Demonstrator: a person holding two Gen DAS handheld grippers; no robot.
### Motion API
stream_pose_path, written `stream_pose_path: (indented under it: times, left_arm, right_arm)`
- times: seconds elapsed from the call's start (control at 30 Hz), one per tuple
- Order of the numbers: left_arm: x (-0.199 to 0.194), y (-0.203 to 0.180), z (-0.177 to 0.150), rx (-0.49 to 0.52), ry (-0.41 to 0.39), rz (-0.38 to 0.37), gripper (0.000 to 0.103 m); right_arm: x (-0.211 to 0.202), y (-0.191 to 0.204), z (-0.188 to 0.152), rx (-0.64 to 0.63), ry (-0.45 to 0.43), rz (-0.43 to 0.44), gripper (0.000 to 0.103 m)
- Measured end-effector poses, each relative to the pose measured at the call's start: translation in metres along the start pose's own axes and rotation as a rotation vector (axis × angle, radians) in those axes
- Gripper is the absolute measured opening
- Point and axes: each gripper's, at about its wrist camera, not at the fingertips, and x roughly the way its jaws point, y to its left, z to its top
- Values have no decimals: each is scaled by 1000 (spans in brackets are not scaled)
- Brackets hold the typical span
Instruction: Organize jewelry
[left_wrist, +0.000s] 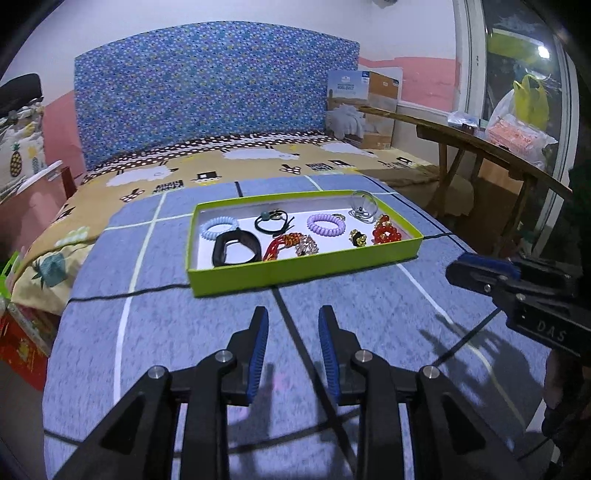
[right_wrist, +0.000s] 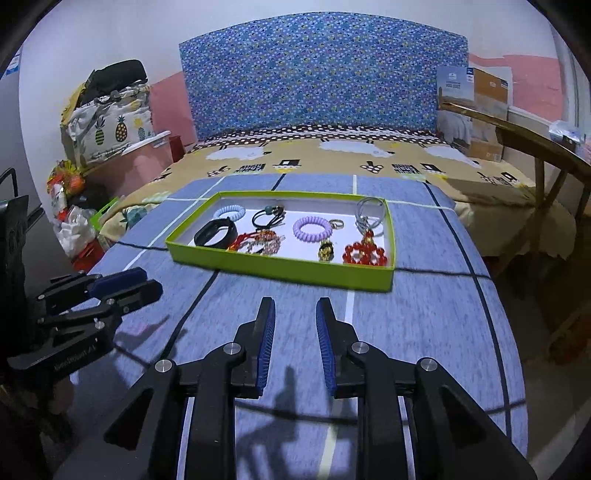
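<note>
Ahead of my left claw (left_wrist: 291, 325) sits a shallow lime-green cardboard tray (left_wrist: 295, 271) of jewelry. Both claws, right one (right_wrist: 295, 317) too, gape with nothing between them.

"How many boxes?"
"One green box (left_wrist: 295, 273)."
"How many curly hair ties?"
"Two. One light blue curly tie (left_wrist: 219, 228) and one purple curly tie (left_wrist: 325, 222)."
"And black bands?"
"One big black band (left_wrist: 235, 250), plus one thin black hair tie (left_wrist: 271, 223)."
"Red bead things?"
"One red bead bunch (left_wrist: 386, 232)."

place: home bedroom | evidence: bed (left_wrist: 258, 162) with padded headboard (left_wrist: 207, 88), patterned bedding
</note>
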Motion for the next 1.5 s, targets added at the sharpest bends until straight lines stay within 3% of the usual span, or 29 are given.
stream_pose_path:
  times: [0.13,0.43,1.5]
  left_arm:
    - [-9,3,-9,-14,-16,17,35]
    - [-13,5,-20,-17,-24,52,36]
    - [-15,2,-25,-3,-39,76,36]
  right_arm:
    - [-9,-1,-15,25,-10,-5,24]
    - [-17,0,-34,21,-4,-32,24]
    - [-17,10,-33,-3,-10,-34,24]
